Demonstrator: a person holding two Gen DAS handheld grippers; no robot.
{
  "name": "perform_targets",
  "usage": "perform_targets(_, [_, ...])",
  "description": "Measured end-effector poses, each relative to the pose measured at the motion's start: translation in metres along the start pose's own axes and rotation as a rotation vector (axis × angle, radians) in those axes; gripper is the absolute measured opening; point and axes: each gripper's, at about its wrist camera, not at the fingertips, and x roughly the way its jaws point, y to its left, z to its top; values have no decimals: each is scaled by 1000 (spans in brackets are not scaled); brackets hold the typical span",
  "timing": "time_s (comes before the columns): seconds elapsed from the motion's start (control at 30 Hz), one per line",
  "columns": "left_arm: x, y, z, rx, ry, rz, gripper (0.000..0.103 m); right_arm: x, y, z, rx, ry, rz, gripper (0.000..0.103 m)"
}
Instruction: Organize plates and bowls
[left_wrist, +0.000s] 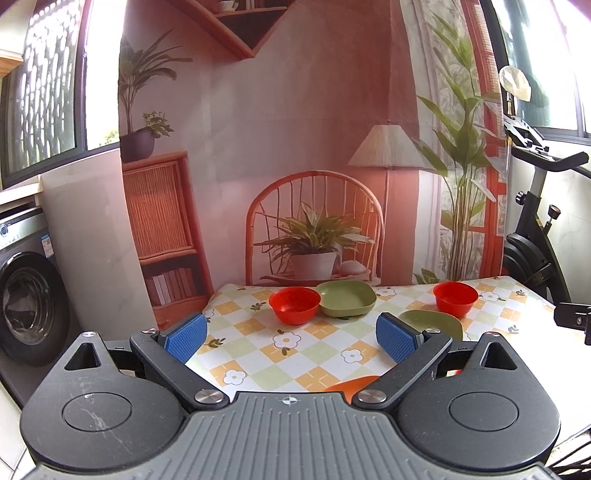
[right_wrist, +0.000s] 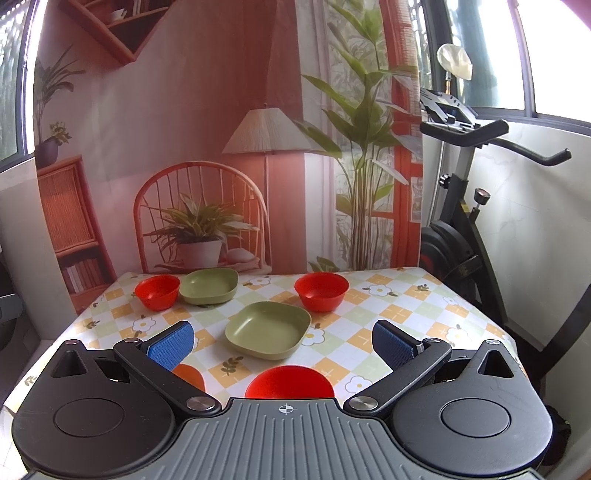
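On the checked floral tablecloth a red bowl stands at the far left beside a green square plate. A second green plate lies mid-table, with another red bowl behind it to the right. A third red bowl sits close under my right gripper, which is open and empty. An orange dish peeks out beside its left finger. My left gripper is open and empty above the table's near left; ahead lie the red bowl, green plate, far red bowl and near green plate.
A printed backdrop with chair, lamp and plants hangs right behind the table. An exercise bike stands off the right edge. A washing machine is at the left. An orange dish lies under the left gripper's right finger.
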Motion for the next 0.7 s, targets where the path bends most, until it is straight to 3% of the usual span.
perform_targets(0.37, [19,8,41,14,-74,65,99,20,-16,56,39,-187,30,103])
perform_targets(0.7, [48,15,70,2,-91,48,99,62,-11,76,130,-221,77,103])
